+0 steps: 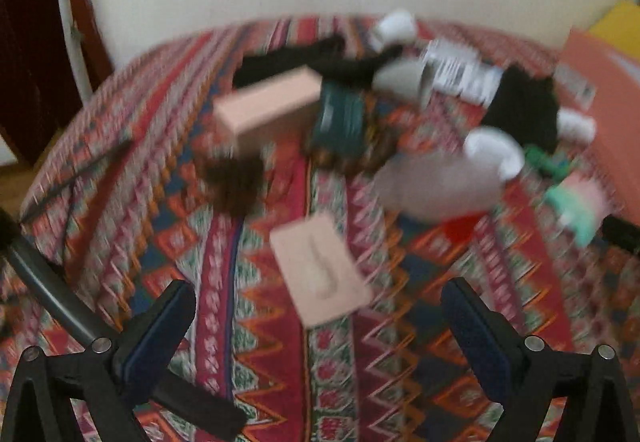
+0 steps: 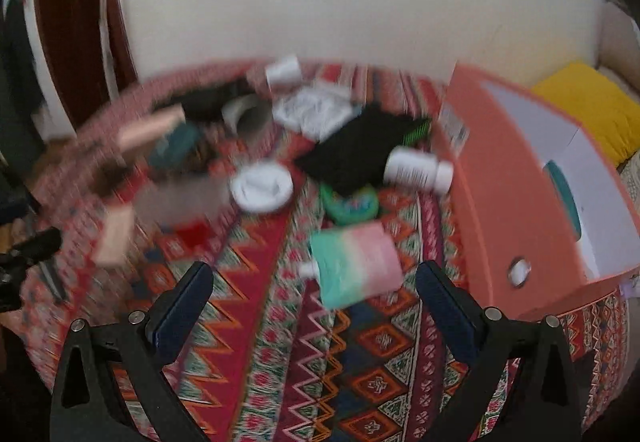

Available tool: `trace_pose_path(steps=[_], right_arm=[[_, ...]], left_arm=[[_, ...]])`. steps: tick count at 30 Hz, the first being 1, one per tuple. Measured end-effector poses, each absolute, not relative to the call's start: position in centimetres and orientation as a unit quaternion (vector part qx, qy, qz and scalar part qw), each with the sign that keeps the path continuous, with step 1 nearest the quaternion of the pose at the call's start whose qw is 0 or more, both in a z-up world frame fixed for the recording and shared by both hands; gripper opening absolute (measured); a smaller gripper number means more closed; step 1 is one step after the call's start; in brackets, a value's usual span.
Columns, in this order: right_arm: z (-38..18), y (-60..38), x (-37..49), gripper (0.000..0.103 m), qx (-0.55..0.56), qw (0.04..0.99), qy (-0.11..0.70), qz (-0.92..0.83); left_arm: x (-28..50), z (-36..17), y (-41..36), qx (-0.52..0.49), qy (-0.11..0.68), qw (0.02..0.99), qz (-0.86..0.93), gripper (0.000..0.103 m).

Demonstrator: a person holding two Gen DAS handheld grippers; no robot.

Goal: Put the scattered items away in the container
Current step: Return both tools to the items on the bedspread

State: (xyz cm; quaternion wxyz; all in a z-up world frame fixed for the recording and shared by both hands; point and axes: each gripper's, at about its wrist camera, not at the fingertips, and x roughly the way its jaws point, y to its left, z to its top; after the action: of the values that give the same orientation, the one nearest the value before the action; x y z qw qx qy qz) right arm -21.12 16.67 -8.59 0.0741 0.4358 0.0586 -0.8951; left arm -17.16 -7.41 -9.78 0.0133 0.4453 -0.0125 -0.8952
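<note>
We are holding both the left gripper and the right gripper wide open and empty; the soft, light pouch near the orange container probably wants pinching across its flat body.

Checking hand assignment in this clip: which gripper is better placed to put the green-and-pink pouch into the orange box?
Right. The right gripper is open with the green-and-pink pouch just ahead between its fingers, and the orange box beside it. From the left gripper, pouch and box sit at the far right edge.

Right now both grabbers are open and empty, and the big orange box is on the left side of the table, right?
Not quite. Both the left gripper and right gripper are open and empty, but the orange box sits on the right side of the table, as the right wrist view shows.
</note>
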Motion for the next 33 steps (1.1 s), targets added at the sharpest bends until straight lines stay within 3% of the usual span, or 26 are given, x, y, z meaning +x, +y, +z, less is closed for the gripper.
trace_pose_path(steps=[7, 15, 22, 23, 24, 25, 28, 33], right_arm=[[-13.1, 19.7, -23.6, 0.103, 0.495, 0.047, 0.055, -0.866], [-15.5, 22.2, -26.2, 0.103, 0.524, 0.053, 0.006, -0.850], [-16.0, 20.9, -27.6, 0.102, 0.509, 0.080, 0.024, -0.857], [-16.0, 20.7, -27.6, 0.098, 0.507, 0.085, 0.024, -0.857], [-16.0, 20.5, -27.7, 0.088, 0.505, 0.091, 0.024, -0.858], [-15.9, 20.4, -27.7, 0.088, 0.504, 0.095, 0.023, -0.858], [-15.5, 20.5, -27.9, 0.088, 0.505, 0.108, 0.009, -0.856], [-14.2, 20.7, -27.7, 0.084, 0.497, 0.130, -0.021, -0.858]], left_arm=[[-20.0, -12.8, -4.4, 0.457, -0.025, -0.019, -0.889, 0.101], [-24.6, -13.9, 1.9, 0.421, -0.212, -0.048, -0.881, 0.101], [-26.0, -13.9, 5.7, 0.352, -0.313, -0.080, -0.878, 0.101], [-26.0, -14.1, 6.1, 0.350, -0.319, -0.093, -0.876, 0.093], [-26.1, -14.3, 6.4, 0.350, -0.319, -0.110, -0.874, 0.061], [-26.2, -14.4, 6.7, 0.352, -0.316, -0.118, -0.873, 0.044], [-26.8, -13.9, 6.8, 0.357, -0.286, -0.118, -0.881, 0.037], [-26.7, -10.3, 3.6, 0.367, -0.173, -0.127, -0.905, 0.019]])
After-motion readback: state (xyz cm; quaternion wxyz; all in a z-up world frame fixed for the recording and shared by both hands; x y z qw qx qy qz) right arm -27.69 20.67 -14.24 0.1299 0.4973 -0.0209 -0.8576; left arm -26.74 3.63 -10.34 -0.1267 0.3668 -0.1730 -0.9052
